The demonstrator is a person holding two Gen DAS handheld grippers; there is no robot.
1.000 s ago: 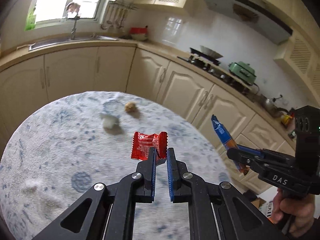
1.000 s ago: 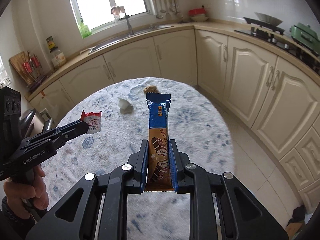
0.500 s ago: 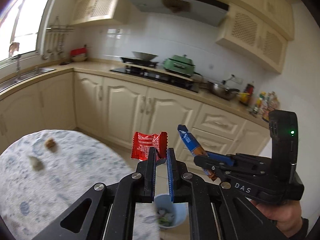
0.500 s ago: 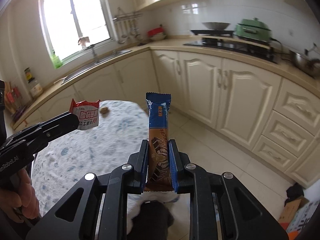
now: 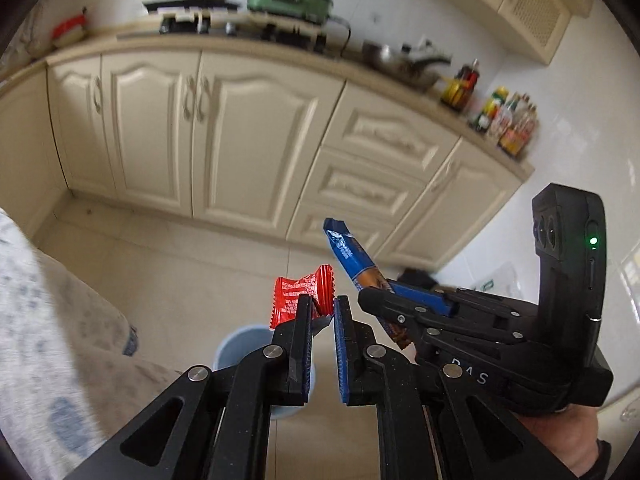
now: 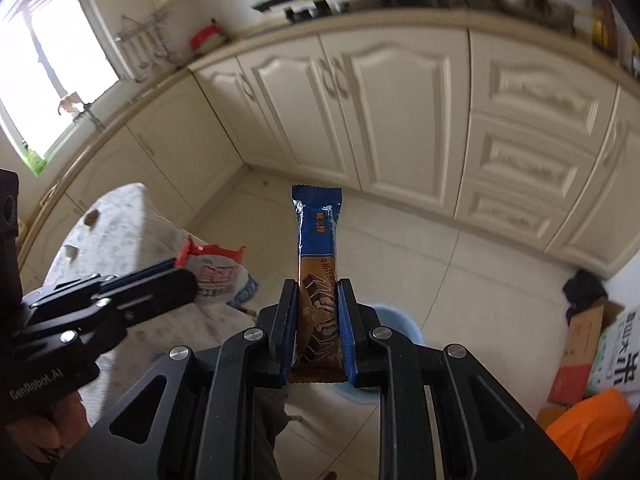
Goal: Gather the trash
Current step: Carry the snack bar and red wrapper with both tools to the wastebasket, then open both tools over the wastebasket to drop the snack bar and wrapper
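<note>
Left hand-held gripper clamped on a red wrapper, pinched at its lower edge and fanning out past the fingertips. Right hand-held gripper clamped on a blue-and-brown snack-bar wrapper, standing upright between the pads. Just below and beyond both sets of fingertips, on the floor: a pale blue bin, partly hidden behind the jaws, also seen under the right one. To the left of the left hand-held gripper, the cloth-covered surface. Farther off, cream cabinets.

Judged best for the drop: bring each set of fingertips squarely over the bin's mouth, pointing steeply down, before letting go. Light wrappers drift, so release low and one at a time, avoiding a knock between the two.
</note>
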